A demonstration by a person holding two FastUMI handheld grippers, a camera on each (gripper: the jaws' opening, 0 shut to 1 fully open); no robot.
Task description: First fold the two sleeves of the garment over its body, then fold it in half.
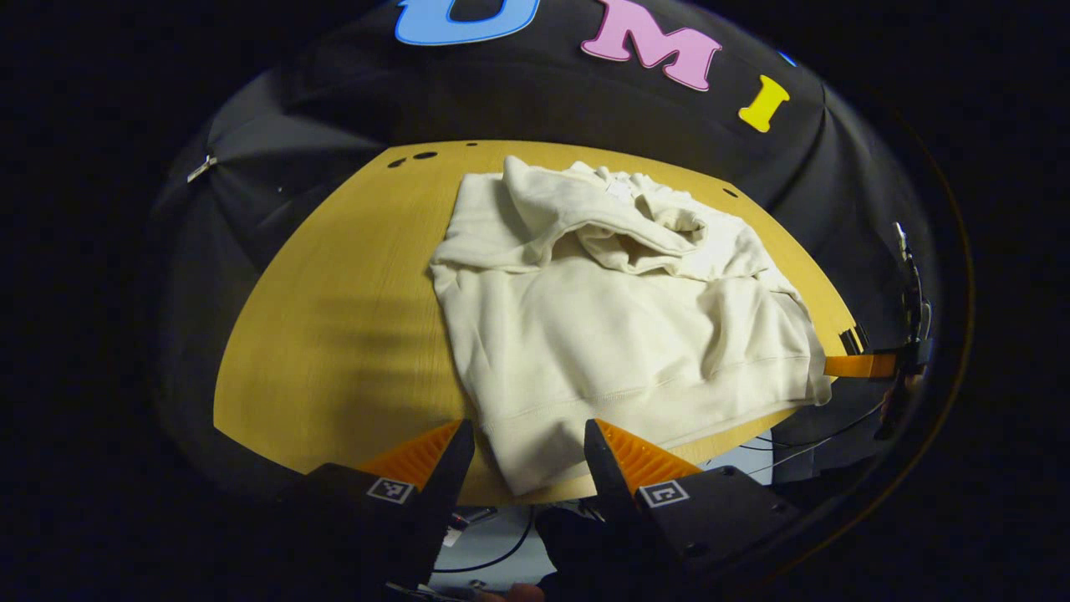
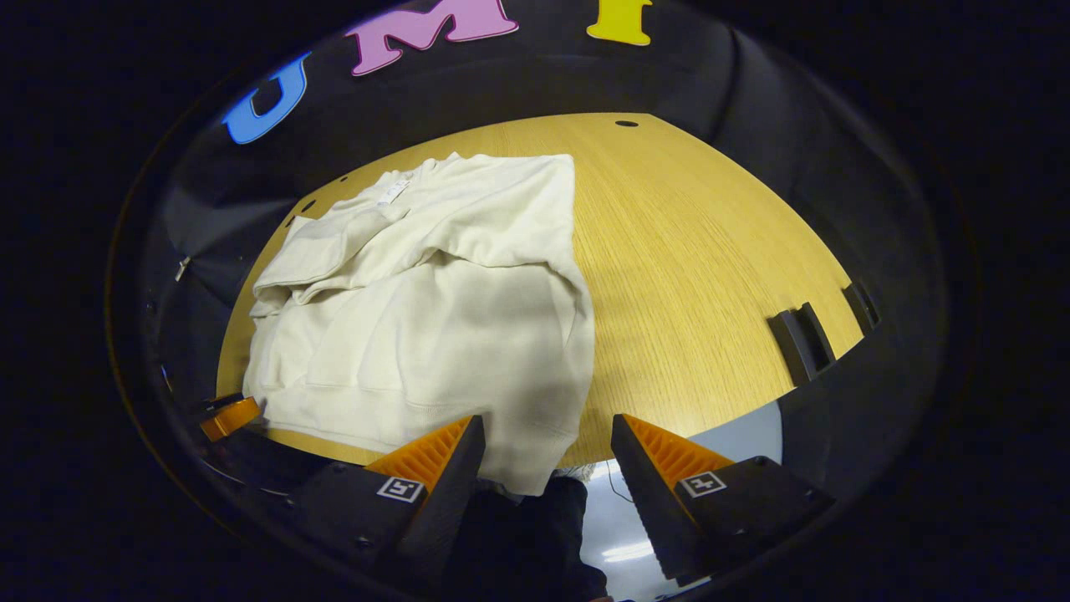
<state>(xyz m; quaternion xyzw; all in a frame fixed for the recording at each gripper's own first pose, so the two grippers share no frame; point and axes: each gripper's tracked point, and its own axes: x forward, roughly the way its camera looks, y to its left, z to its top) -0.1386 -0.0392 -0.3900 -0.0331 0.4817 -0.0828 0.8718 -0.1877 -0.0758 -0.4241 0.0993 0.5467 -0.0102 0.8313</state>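
Tongs (image 1: 528,456) (image 2: 547,451) level, parted, at hem corners of garment (image 1: 619,334) (image 2: 435,334)

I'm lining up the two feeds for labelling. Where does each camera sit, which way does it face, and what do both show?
Left gripper view: rides on the left tongs, open at the near-left hem corner, facing across the cream garment on the wooden table; the other gripper's orange finger shows far right.
Right gripper view: rides on the right tongs, open at the near-right hem corner, facing across the garment; an orange finger shows far left.
Shared: garment, table.
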